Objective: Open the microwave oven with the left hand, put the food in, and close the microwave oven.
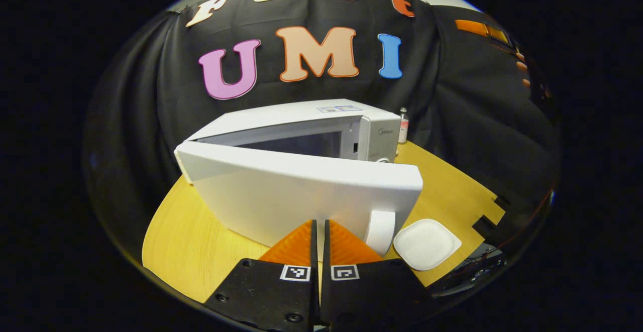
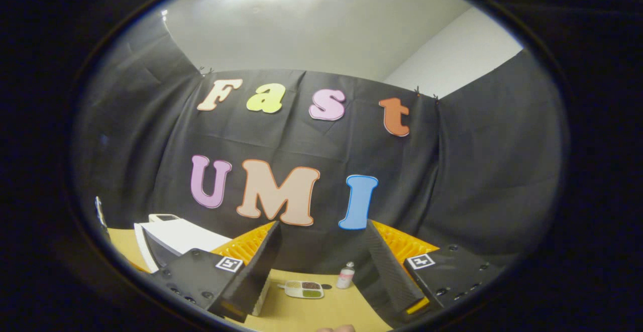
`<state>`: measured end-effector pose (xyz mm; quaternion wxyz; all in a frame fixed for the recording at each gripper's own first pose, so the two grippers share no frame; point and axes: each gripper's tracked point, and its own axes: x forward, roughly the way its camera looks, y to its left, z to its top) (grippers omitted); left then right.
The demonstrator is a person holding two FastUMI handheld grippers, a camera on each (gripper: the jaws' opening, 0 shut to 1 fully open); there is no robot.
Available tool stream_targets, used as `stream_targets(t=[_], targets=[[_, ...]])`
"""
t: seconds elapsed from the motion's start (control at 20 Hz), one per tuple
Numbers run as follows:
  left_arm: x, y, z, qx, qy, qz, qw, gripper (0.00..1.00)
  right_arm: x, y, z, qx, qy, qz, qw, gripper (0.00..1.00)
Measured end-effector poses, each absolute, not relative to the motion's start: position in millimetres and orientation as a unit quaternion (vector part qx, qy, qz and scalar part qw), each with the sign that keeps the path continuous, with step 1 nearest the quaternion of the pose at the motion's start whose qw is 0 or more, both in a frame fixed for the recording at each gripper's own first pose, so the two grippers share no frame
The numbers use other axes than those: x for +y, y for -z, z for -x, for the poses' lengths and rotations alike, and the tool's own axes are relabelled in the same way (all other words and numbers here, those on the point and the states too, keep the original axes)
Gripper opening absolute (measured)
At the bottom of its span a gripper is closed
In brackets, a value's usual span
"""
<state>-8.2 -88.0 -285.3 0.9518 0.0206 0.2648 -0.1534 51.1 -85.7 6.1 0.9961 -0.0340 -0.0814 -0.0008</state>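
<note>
White and glossy, the microwave oven [image 1: 281,136] sits on the wooden table [image 1: 191,241] with its door [image 1: 301,196] swung partly open, the dark cavity showing behind it in the left gripper view. The left gripper [image 1: 320,236] is right at the door's lower edge with its fingers drawn almost together; whether they pinch the edge or merely rest against it I cannot tell from this angle. A white square dish [image 1: 427,244] lies on the table just beside the door's free corner, and a small bottle [image 1: 403,126] stands behind the oven.

In the right gripper view, the right gripper [image 2: 321,271] is spread wide and holds nothing, tilted up toward the booth wall. Between its fingers, farther off on the table, lies a divided food tray [image 2: 304,289], the likely food, with the bottle near it.

The door looks only part-way open, so the cavity may be too narrow to enter. Swinging it further could sweep the door's corner into the white dish and push it toward the table edge
</note>
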Motion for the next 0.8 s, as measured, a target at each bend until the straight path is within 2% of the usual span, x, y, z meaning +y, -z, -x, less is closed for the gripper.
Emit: stream_targets(t=[0.1, 0.15, 0.25, 0.5, 0.6, 0.8], targets=[[-94.1, 283.7, -4.1, 0.258, 0.163, -0.029, 0.952, 0.01, -93.2, -6.9, -45.6, -0.078, 0.008, 0.019, 0.997, 0.96], [-97.2, 282.1, -10.3, 0.252, 0.168, -0.028, 0.953, 0.01, -95.6, -8.1, -41.3, -0.077, 0.009, 0.005, 0.997, 1.00], [-102.8, 282.7, -21.1, 0.251, 0.174, -0.029, 0.952, 0.01, -105.0, -10.2, -36.3, -0.080, 0.022, -0.010, 0.997, 0.96], [-109.0, 276.8, -48.0, 0.243, 0.178, -0.025, 0.953, 0.01, -115.6, -20.8, -17.6, -0.088, 0.034, -0.004, 0.995, 0.96], [-110.5, 276.3, -61.0, 0.238, 0.175, -0.025, 0.955, 0.01, -115.5, -23.5, -10.8, -0.090, 0.035, 0.000, 0.995, 1.00], [-114.6, 278.2, -83.1, 0.240, 0.165, -0.014, 0.957, 0.01, -105.2, -28.3, -0.8, -0.086, 0.023, -0.003, 0.996, 1.00]])
